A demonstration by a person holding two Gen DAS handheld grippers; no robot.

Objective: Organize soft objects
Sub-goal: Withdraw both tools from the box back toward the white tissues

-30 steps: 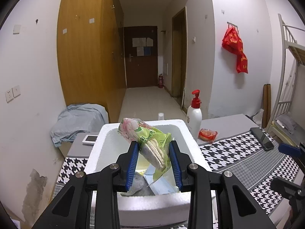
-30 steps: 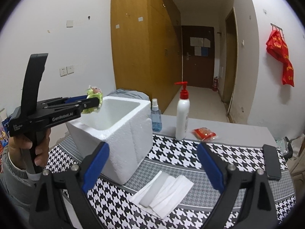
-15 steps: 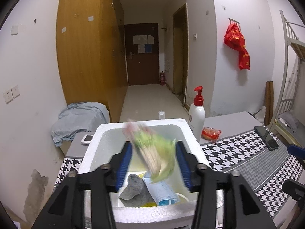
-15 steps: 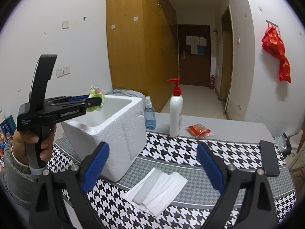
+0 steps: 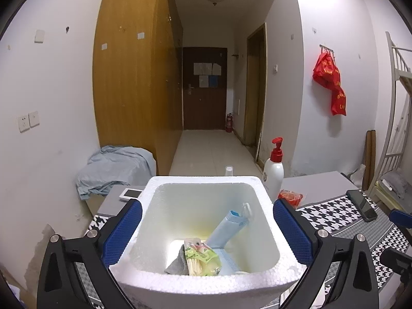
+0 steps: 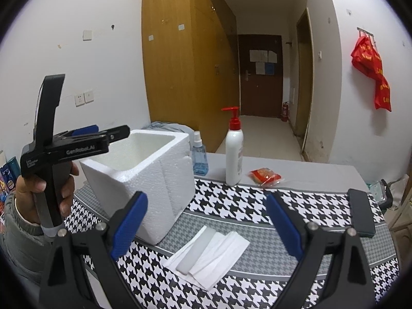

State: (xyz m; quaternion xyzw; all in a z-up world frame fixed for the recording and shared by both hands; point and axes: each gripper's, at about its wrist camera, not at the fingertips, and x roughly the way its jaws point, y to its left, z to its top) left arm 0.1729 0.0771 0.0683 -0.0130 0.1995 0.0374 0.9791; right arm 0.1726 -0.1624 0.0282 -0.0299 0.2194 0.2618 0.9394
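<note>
Looking across from the left, I see my left gripper [image 5: 207,228] over the foam box [image 5: 203,282]; its jaws have just been opening and now stand wide apart with nothing between them, straddling the box's walls. Inside, on the bottom, lie the green packet [image 5: 202,257], a grey cloth [image 5: 176,264] beside it and a blue pack [image 5: 225,230] leaning against the right wall. So I judge three soft things put away already. Further right, out on the houndstooth mat [image 6: 257,206], the folded white tissues [image 6: 208,253] lie just in front of the box, below my right gripper [image 6: 206,224], whose jaws are also apart and hold nothing. Those look like my next pick. Beyond, a red packet [image 6: 265,176] rests near the pump bottle [image 6: 233,149]; whether it belongs in the box I cannot tell.
</note>
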